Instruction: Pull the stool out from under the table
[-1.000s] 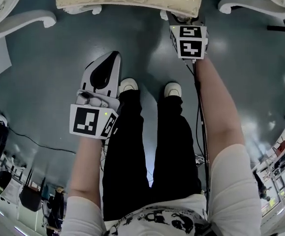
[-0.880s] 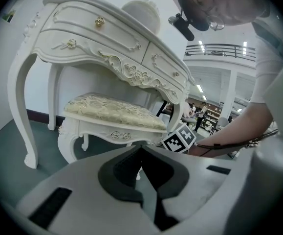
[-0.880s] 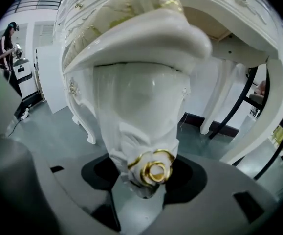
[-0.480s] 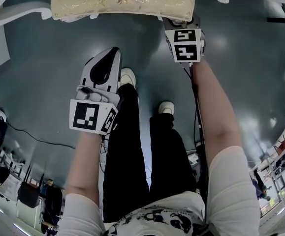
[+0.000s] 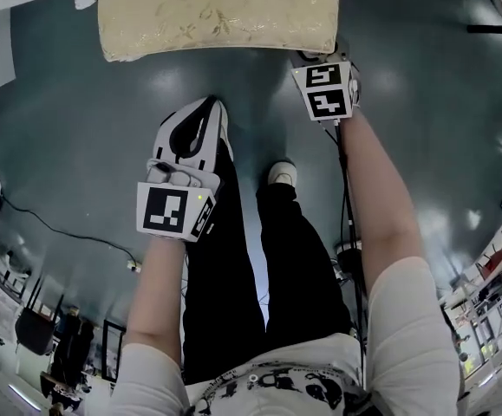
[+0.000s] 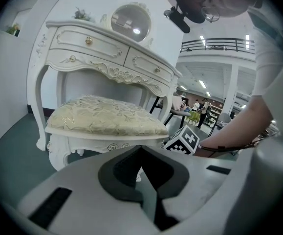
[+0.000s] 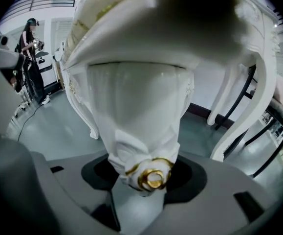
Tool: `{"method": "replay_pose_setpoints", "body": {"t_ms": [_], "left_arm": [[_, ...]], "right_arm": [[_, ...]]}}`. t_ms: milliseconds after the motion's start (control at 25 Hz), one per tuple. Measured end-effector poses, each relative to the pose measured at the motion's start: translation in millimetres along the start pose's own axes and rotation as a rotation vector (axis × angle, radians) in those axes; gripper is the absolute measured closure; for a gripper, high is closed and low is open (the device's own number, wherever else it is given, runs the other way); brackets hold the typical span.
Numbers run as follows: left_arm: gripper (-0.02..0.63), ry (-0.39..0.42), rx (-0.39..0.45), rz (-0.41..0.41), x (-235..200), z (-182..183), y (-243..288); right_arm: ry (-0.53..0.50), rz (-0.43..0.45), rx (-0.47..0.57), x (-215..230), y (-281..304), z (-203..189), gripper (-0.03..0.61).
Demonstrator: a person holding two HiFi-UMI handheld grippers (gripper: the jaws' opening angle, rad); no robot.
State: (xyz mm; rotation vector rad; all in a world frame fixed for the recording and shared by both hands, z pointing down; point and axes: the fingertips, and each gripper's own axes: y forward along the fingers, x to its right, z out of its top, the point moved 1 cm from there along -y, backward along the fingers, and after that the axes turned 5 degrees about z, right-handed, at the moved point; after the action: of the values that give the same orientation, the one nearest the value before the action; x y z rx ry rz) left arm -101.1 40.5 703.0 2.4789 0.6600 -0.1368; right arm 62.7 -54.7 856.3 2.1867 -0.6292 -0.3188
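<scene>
Stool (image 5: 220, 11) with a cream-and-gold patterned cushion is seen at the top centre of the head view, on the dark teal floor (image 5: 77, 146). In the left gripper view it is shown in the left half of the frame, just in front of a white carved surface (image 6: 107, 53) with two drawers, on which a round mirror (image 6: 130, 19) is set; how far the seat reaches under that surface cannot be told.

The right gripper (image 7: 140, 195) is clamped on a white stool leg (image 7: 136, 121); the leg's gold-trimmed foot (image 7: 153, 177) is held in the hollow between the jaws at the lower centre of the right gripper view. In the head view this gripper is found at the cushion's lower right corner, with its marker cube just below the cushion's edge.

The left gripper (image 5: 209, 107) is held left of centre in the head view, well apart from the stool and partly overlapping the black trousers (image 5: 233, 267); its jaws are brought together, and nothing is held between them. A white shoe (image 5: 283, 173) is seen on the floor at the centre of the frame, below the cushion.
</scene>
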Motion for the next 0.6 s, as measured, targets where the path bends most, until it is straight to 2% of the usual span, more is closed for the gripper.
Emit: {"method": "replay_pose_setpoints", "body": {"t_ms": [600], "left_arm": [[0.597, -0.006, -0.012, 0.009, -11.3, 42.6, 8.7]], "right_arm": [[-0.041, 0.070, -0.027, 1.4, -5.1, 5.4, 0.313]]}}
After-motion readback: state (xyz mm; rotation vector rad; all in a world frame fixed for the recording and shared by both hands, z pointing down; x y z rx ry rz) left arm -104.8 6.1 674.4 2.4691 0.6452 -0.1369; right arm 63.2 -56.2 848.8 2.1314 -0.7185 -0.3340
